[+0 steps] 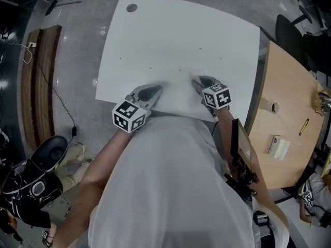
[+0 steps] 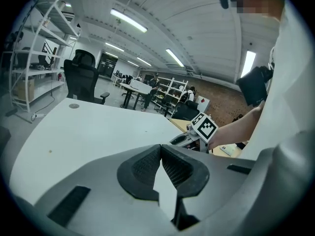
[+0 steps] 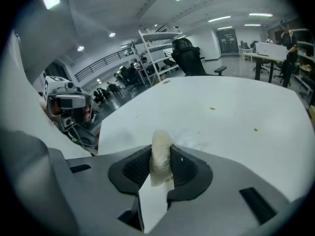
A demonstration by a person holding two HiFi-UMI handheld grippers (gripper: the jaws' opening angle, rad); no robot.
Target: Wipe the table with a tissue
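Note:
A white table point(image 1: 181, 40) point(image 2: 88, 127) point(image 3: 221, 112) fills the middle of the head view. My right gripper point(image 1: 199, 82) point(image 3: 161, 154) hangs over its near edge, shut on a wadded off-white tissue point(image 3: 161, 156) that sticks up between the pads. My left gripper point(image 1: 154, 91) point(image 2: 160, 154) is also at the near edge, to the left of the right one, and its jaws are shut with nothing between them. A few small dark specks point(image 1: 200, 49) dot the tabletop, and a faint smear point(image 3: 194, 139) lies just ahead of the tissue.
A wooden desk point(image 1: 289, 118) adjoins the white table on the right, bearing a tape roll point(image 1: 274, 107), a pen point(image 1: 303, 126) and a notepad point(image 1: 277, 145). A round hole point(image 1: 131, 8) marks the table's far left corner. A bench point(image 1: 40, 87) and cables lie on the floor at left.

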